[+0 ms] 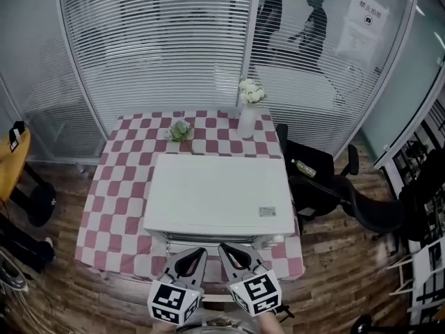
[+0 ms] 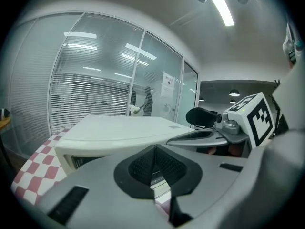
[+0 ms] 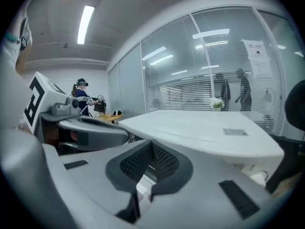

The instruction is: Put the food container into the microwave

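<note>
The white microwave (image 1: 219,193) stands on the red-and-white checked table (image 1: 111,200), its front facing me; its door looks closed. No food container shows in any view. My left gripper (image 1: 193,259) and right gripper (image 1: 232,255) hover side by side just in front of the microwave's front edge, low in the head view. Each is shut with nothing between its jaws. The left gripper view looks over the shut left gripper (image 2: 155,149) to the microwave (image 2: 119,128). The right gripper view shows the shut right gripper (image 3: 151,144) before the microwave (image 3: 205,128).
A white vase of flowers (image 1: 248,110) and a small green plant (image 1: 181,131) stand behind the microwave. A black office chair (image 1: 334,186) sits right of the table. A glass wall with blinds (image 1: 160,47) runs behind, with people beyond it.
</note>
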